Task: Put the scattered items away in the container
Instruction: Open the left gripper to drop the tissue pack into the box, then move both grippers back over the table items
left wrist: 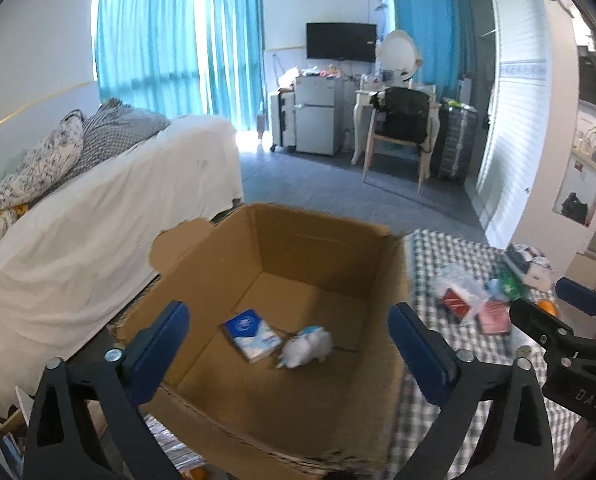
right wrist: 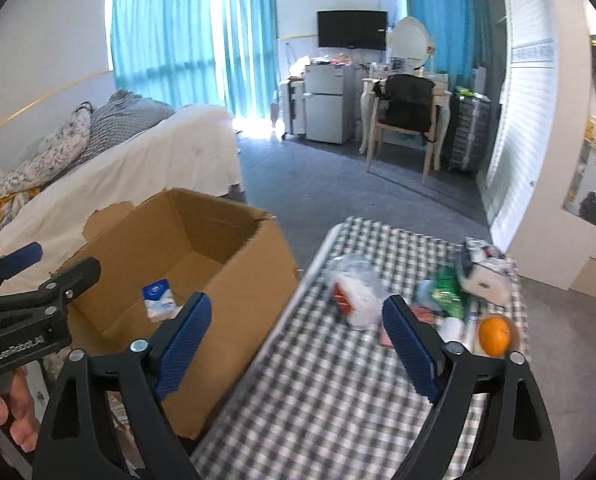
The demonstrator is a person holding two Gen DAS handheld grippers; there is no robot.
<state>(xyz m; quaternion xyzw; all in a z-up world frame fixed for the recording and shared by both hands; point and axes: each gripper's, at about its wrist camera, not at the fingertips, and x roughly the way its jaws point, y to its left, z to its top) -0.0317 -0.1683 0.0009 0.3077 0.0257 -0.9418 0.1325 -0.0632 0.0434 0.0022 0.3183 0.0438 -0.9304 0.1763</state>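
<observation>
An open cardboard box (left wrist: 322,248) stands left of a table with a checked cloth (right wrist: 338,380). On the box floor lie a blue-and-white tissue pack (left wrist: 251,334) and a small white item (left wrist: 308,346), which is blurred. My left gripper (left wrist: 287,310) hangs open over the box with nothing between its fingers. My right gripper (right wrist: 298,302) is open and empty above the table's left edge. Ahead of it lie a clear bag with a red box (right wrist: 354,296), a green packet (right wrist: 446,288), a white bottle (right wrist: 452,326), an orange (right wrist: 494,335) and a white-and-dark package (right wrist: 486,272).
A bed with a white sheet (left wrist: 97,220) runs along the left, close behind the box. Grey floor (left wrist: 318,184) lies beyond the box and table. A chair (left wrist: 402,132), a small fridge (left wrist: 318,116) and a dressing table line the far wall. A hand (right wrist: 1,412) holds the left gripper's handle.
</observation>
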